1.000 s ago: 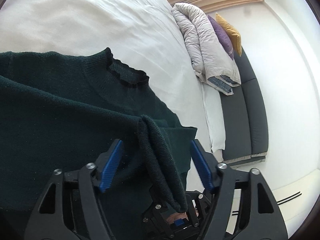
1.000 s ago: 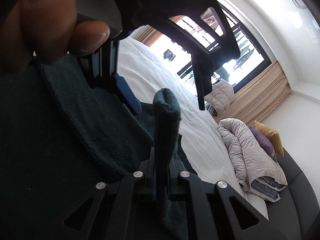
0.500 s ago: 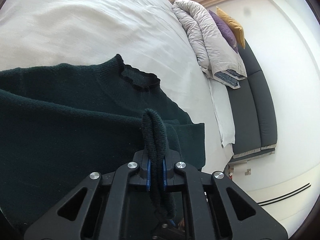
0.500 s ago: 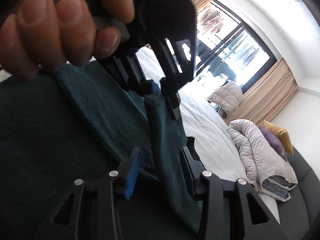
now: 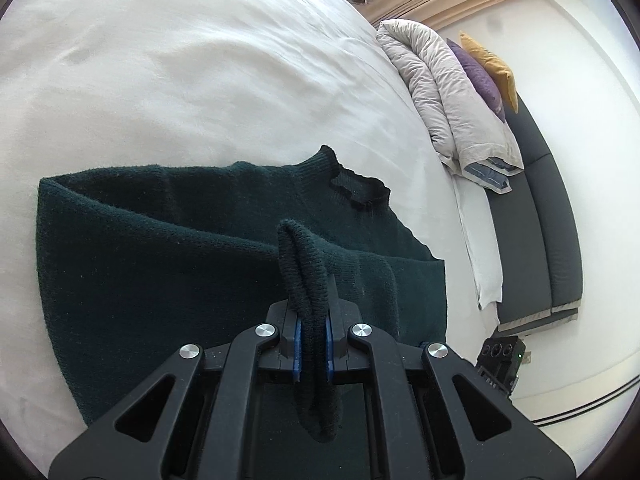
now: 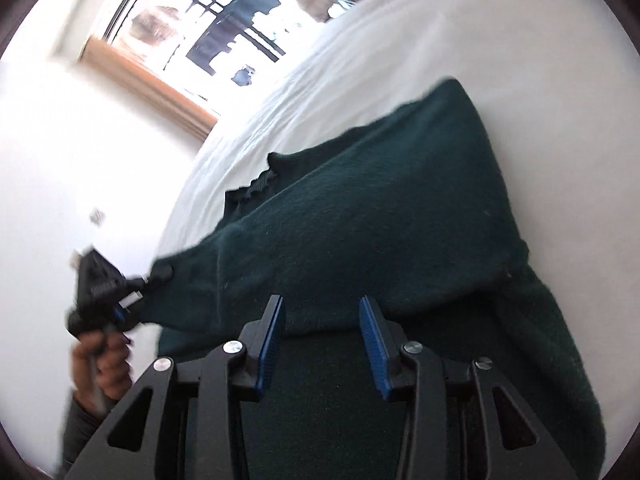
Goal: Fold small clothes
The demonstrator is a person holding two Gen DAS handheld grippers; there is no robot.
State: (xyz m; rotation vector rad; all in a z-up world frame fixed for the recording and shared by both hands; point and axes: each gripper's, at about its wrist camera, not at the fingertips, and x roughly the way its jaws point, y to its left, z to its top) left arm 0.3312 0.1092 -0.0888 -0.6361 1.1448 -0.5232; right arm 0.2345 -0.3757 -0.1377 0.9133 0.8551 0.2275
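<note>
Change: since a second earlier the left tongs had gone from spread wide to clenched on the sweater's cuff, while the right tongs had let go of their fold and stood apart.
Left tongs: gripping a doubled roll of the dark green sweater, which rose at 12 o'clock from the blue pads and blocked the view straight ahead.
Right tongs: released, blue pads parted over the knit, nothing between them.
Sweater: lay flat on the white bed, collar toward 1 o'clock in the left view.
Around: grey duvet bundled at 2 o'clock on a dark sofa, with purple and mustard cushions behind.
Left hand: at 9 o'clock in the blurred right view.
</note>
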